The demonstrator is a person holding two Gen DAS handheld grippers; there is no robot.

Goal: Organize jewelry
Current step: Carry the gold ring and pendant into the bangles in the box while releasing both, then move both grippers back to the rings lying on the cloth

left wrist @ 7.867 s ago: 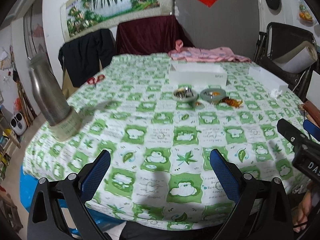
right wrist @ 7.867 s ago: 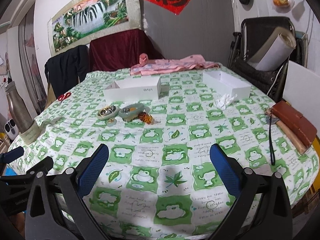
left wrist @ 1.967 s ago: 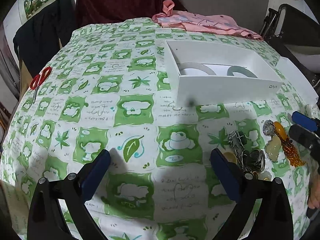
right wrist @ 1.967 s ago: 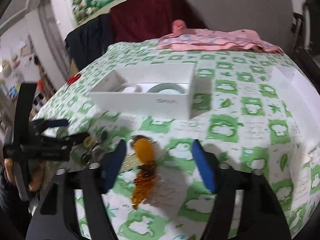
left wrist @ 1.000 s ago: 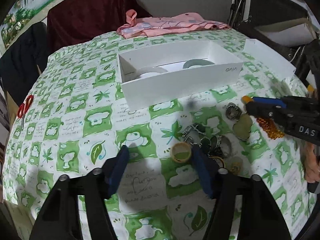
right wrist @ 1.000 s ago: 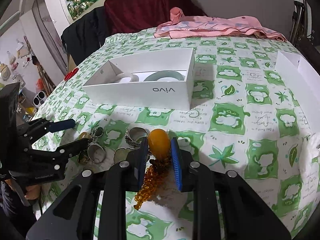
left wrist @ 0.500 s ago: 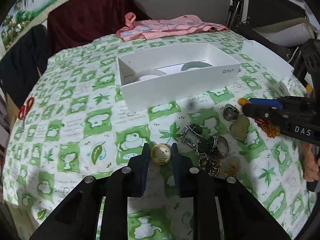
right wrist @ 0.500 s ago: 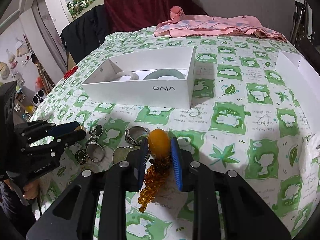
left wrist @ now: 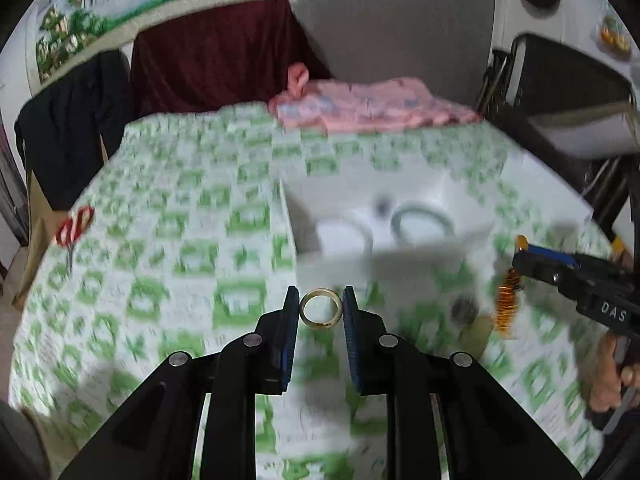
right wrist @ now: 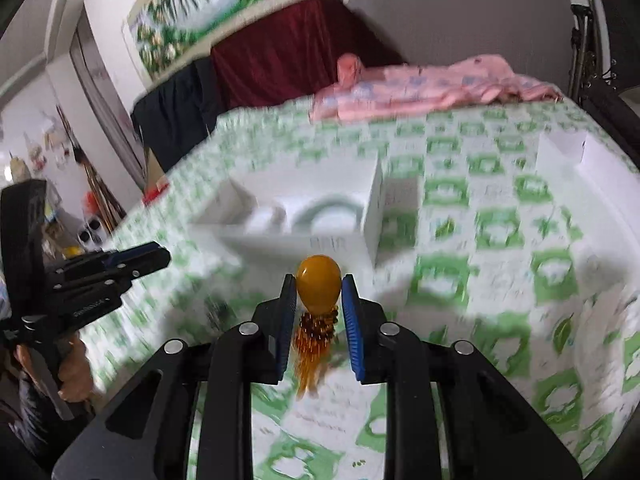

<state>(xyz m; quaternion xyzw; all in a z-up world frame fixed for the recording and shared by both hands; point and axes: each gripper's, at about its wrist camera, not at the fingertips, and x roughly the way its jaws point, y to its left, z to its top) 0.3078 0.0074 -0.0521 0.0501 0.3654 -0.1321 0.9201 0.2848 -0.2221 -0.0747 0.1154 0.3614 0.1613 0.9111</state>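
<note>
My left gripper (left wrist: 321, 312) is shut on a gold ring (left wrist: 321, 312) and holds it above the green-checked table. My right gripper (right wrist: 319, 292) is shut on an amber pendant (right wrist: 318, 282) with an amber bead string hanging below it; it also shows in the left wrist view (left wrist: 506, 304). The open white box (left wrist: 384, 232) lies just beyond both grippers, with a white bangle (left wrist: 344, 240) and a pale green bangle (left wrist: 422, 222) inside. The box also shows in the right wrist view (right wrist: 312, 216). Both views are motion-blurred.
Blurred leftover jewelry (left wrist: 466, 312) lies on the cloth right of my left gripper. Red scissors (left wrist: 74, 226) lie at the table's left edge. A pink garment (left wrist: 368, 106) is at the far edge. A white box lid (right wrist: 580, 160) sits at right.
Both grippers have lifted off the table with their pieces and moved toward the white box. The ring and the amber pendant are now in the air.
</note>
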